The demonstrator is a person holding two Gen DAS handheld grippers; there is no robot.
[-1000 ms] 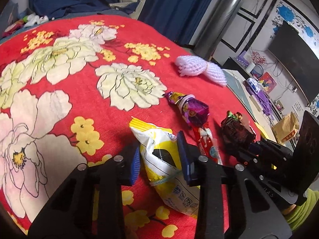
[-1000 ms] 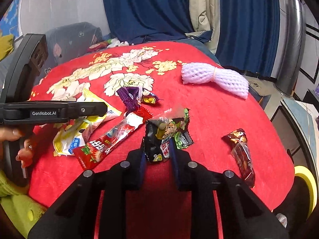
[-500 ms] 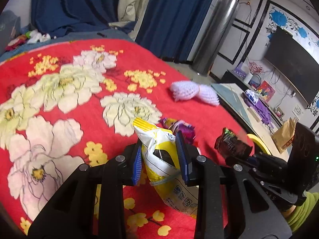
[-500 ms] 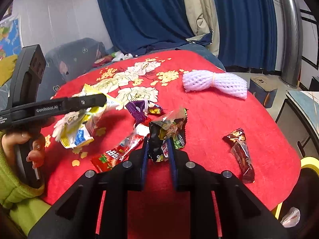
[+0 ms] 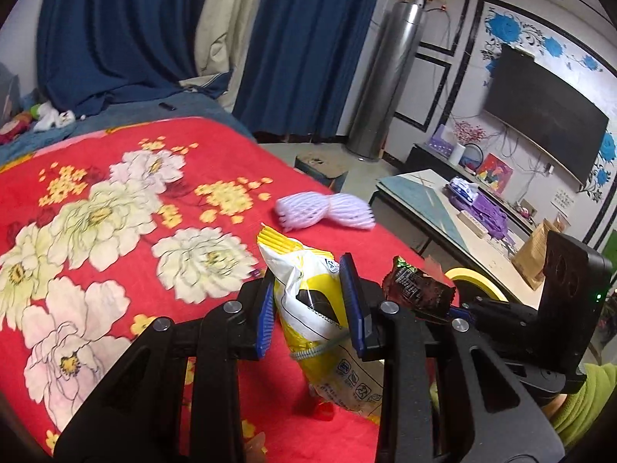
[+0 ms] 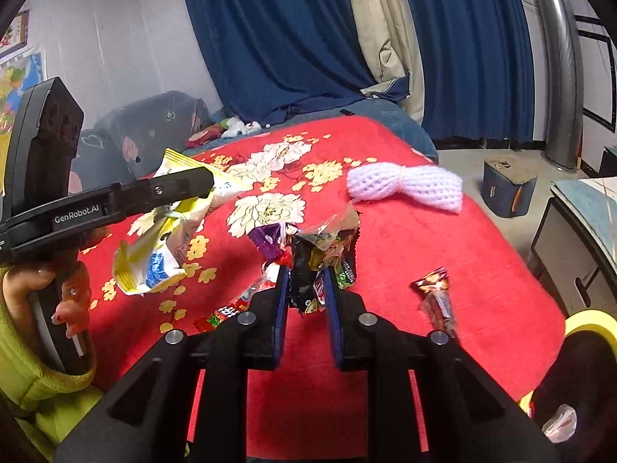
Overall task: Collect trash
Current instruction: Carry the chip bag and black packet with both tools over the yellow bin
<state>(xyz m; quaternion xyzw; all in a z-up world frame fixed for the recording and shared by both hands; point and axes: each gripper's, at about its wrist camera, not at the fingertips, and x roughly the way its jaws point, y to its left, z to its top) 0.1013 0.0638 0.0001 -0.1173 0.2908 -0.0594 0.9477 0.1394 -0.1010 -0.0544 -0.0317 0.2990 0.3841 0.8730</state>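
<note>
The left tool (image 5: 310, 301) pinches the yellow snack bag (image 5: 308, 293) clear of the red floral worktop (image 5: 115, 200); keep that squeeze firm in carrying it off. The right tool (image 6: 306, 289) clamps a dark crumpled wrapper (image 6: 320, 254), also lifted. Both tools tilt gently downward, side by side.

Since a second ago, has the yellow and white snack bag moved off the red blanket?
Yes. The yellow and white snack bag, clamped in the left tongs, has gone up: it lay flat on the red floral blanket and now hangs above it.
</note>
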